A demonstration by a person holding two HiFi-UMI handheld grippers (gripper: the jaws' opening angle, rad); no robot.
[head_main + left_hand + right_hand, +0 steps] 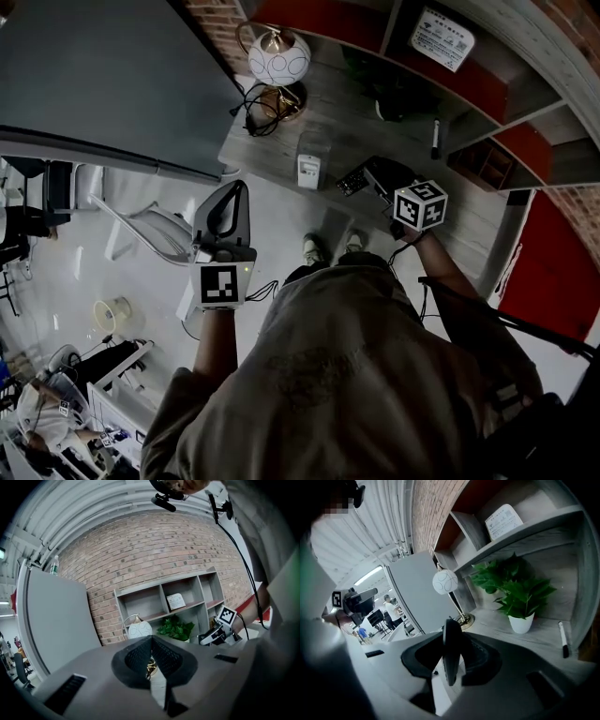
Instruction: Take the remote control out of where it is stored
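Grey wood surface (543, 630) runs ahead of right jaws. Green plant in white pot (520, 597) stands ahead and right of them, with black marker (564, 639) further right by shelf unit (581, 573) wall. Globe lamp (445, 581) ahead-left of right jaws, cable tangle (258, 112) at its base. Printed card (502, 521) on shelf above right jaws. Small white box (308, 171) on surface, left of right jaws. Grey panel (56, 620) left of left jaws, brick wall (154, 550) beyond them.

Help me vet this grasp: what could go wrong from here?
1. The right gripper pinches the remote control with much of it jutting past the grip; it might pivot or slip.
2. The lamp and potted plant stand close by; a wide swing could knock them.
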